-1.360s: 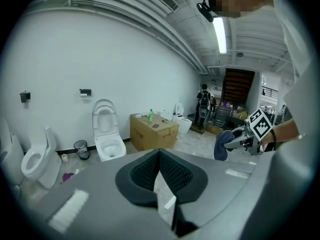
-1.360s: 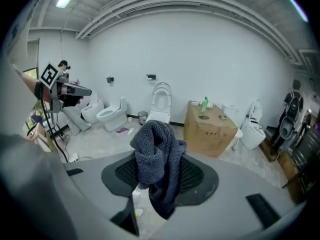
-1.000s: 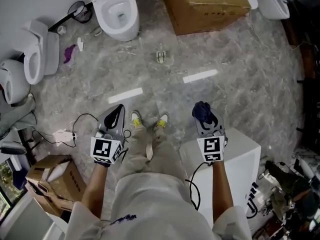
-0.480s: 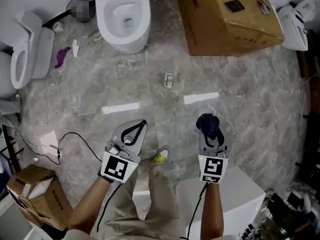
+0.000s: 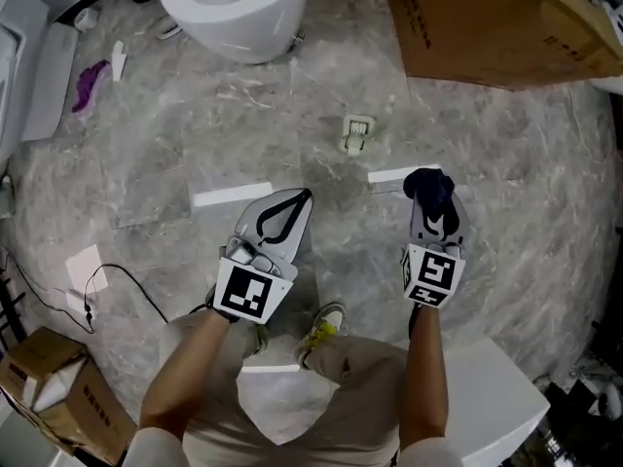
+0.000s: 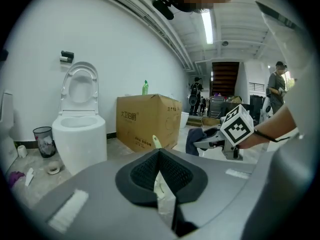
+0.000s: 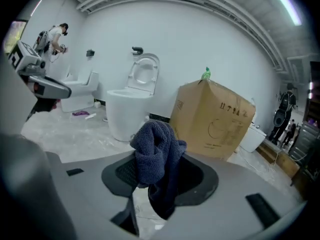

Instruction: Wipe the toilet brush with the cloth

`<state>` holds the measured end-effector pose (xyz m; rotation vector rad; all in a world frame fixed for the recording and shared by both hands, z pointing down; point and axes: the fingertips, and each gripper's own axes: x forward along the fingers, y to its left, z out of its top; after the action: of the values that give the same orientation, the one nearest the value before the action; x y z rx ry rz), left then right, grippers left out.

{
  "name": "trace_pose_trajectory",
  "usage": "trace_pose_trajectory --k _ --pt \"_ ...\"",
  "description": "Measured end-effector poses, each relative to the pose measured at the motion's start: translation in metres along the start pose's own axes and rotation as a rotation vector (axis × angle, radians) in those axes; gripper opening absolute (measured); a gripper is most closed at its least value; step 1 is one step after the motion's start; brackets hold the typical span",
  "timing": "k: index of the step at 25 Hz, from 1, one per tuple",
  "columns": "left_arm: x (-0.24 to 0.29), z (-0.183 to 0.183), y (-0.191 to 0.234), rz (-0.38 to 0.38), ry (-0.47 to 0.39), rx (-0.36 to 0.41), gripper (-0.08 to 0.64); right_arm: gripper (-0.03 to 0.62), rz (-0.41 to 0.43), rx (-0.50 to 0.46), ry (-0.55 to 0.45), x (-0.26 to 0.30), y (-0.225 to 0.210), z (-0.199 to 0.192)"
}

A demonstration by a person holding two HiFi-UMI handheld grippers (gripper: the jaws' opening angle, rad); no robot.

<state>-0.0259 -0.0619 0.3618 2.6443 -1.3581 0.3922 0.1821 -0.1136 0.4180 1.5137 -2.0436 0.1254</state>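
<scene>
- The right gripper (image 5: pixel 435 205) is clamped on a dark blue cloth (image 5: pixel 428 187). The cloth is bunched between the jaws, rising above their tips and hanging down through the gap.
- The left gripper (image 5: pixel 300 202) has its jaws brought together, tips meeting. Its own view shows a thin pale sliver at the tips, too small to identify.
- Both grippers are held side by side, apart from each other, over the grey marbled floor (image 5: pixel 175 154), pointing towards a white toilet (image 5: pixel 234 17).
- A large cardboard box (image 5: pixel 496 27) stands to the right of the toilet.
- A small pale object (image 5: pixel 356 134) lies on the floor between the grippers and the toilet.
</scene>
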Motion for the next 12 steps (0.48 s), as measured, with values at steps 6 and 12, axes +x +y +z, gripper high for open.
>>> trace_pose_trajectory --k 6,12 --pt "0.047 -0.036 0.046 0.032 -0.060 -0.035 0.000 0.178 -0.037 -0.148 -0.083 0.071 -0.028 -0.026" --pt "0.088 -0.021 0.060 0.002 -0.140 0.129 0.000 0.179 -0.067 -0.363 -0.203 0.100 -0.024 0.021"
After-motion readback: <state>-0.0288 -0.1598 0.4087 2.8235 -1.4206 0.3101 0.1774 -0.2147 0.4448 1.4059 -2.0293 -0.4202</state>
